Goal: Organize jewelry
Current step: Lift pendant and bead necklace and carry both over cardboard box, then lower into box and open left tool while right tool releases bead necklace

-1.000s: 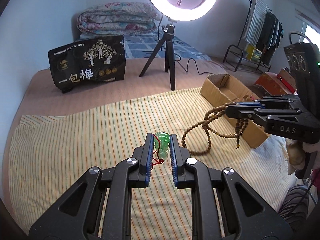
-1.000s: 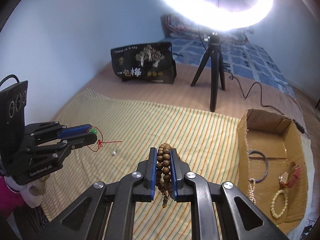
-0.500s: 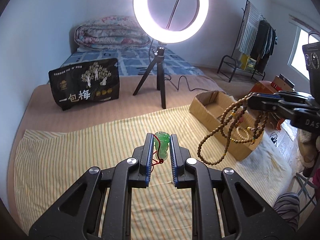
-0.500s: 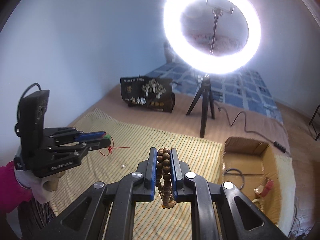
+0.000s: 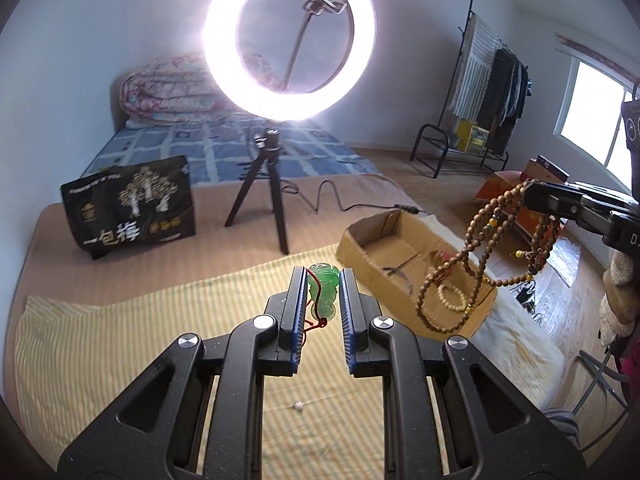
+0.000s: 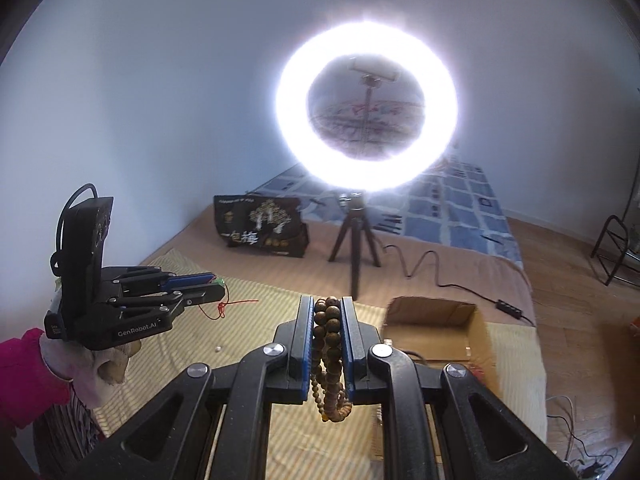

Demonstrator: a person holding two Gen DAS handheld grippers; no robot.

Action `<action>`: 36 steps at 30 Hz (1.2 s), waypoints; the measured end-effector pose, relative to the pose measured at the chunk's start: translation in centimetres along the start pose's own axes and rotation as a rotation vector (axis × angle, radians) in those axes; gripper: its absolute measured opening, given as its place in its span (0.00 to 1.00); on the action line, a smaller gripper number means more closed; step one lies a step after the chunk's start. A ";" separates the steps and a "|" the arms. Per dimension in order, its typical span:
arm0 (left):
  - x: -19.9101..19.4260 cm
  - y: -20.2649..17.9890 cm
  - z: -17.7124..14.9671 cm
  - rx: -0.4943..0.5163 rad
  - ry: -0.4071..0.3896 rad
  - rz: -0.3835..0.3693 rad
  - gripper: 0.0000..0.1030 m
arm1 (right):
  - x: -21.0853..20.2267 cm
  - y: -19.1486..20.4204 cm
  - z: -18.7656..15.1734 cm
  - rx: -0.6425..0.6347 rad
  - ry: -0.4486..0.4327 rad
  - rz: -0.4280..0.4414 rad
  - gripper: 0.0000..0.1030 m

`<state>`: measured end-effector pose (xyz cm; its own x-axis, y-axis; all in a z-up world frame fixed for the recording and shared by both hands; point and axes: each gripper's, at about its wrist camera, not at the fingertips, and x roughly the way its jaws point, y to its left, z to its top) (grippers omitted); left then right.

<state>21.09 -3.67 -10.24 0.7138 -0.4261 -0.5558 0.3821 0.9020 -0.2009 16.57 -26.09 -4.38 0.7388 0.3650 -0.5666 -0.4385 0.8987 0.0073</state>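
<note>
**Two grippers, one piece each, both up in the air**

Left gripper is clamped on one green pendant, red cord dangling. Right gripper is squeezed on one wooden bead necklace, loops hanging over the cardboard box. Box contents are hard to make out, maybe a few bracelets. One tiny bead sits on the striped cloth.

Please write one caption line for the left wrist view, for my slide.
Left gripper holds a green pendant while the right gripper dangles wooden prayer beads above the cardboard box.
</note>
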 end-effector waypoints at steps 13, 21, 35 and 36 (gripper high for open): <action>5.0 -5.2 3.3 0.045 0.003 -0.080 0.14 | -1.6 -6.4 -1.7 0.070 -0.003 -0.098 0.10; 8.9 -7.9 4.9 0.061 0.018 -0.120 0.14 | -0.1 -8.4 -3.4 0.105 0.020 -0.102 0.10; 15.9 -11.3 5.1 0.083 0.085 -0.123 0.14 | 3.3 -10.8 -6.9 0.174 0.077 -0.091 0.10; 16.4 -11.3 5.0 0.081 0.092 -0.118 0.14 | 3.6 -11.0 -7.1 0.180 0.083 -0.091 0.10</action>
<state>31.40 -21.19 -12.98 0.6058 -0.5175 -0.6044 0.5090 0.8359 -0.2055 20.40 -36.40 -12.37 0.7233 0.2660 -0.6373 -0.2682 0.9586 0.0957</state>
